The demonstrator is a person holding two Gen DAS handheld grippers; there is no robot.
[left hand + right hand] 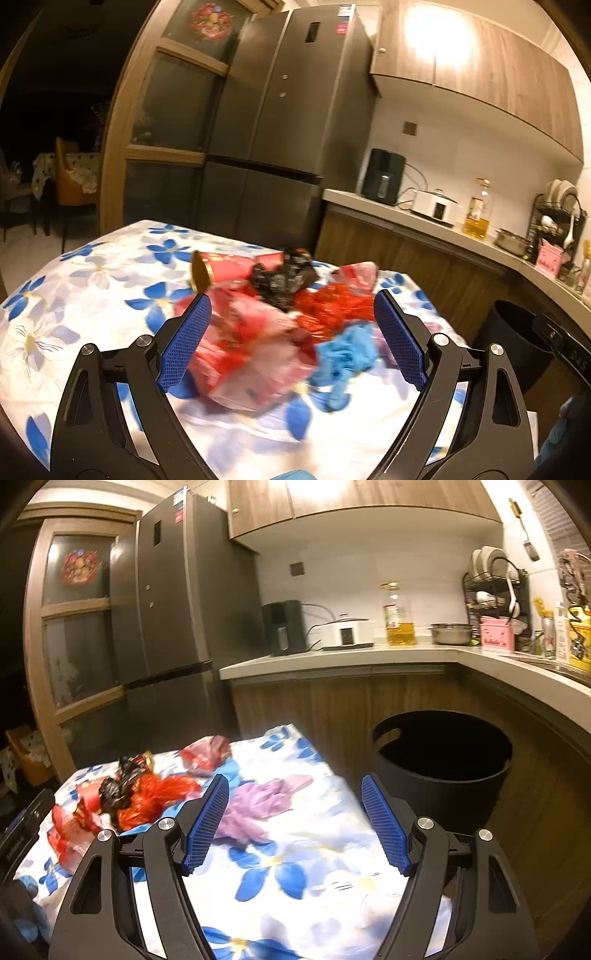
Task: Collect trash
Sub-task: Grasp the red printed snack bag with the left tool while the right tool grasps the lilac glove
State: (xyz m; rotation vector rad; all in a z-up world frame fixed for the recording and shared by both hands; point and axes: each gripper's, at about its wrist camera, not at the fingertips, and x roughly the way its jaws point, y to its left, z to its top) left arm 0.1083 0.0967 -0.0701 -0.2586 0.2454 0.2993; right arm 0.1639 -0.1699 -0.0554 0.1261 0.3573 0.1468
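A heap of trash lies on the flower-print tablecloth [92,280]: a pink and red plastic bag [251,354], a crumpled blue glove [343,354], red cellophane [332,314], a black wrapper [284,280] and a red box with a gold end [225,267]. My left gripper [291,332] is open, and the pink bag and blue glove lie between its blue pads without touching them. In the right wrist view a purple glove [258,805] lies on the cloth [332,878], just ahead of my open right gripper [295,819]. The same red cellophane [155,797] and black wrapper [114,786] show at left. A black trash bin [443,771] stands right of the table.
A dark fridge [280,110] stands behind the table. The kitchen counter [369,657] carries a black appliance [284,627], a white cooker [347,631], an oil bottle [399,616], a metal pot [452,633] and a dish rack [495,587]. A dim dining area with an orange chair [70,177] lies at left.
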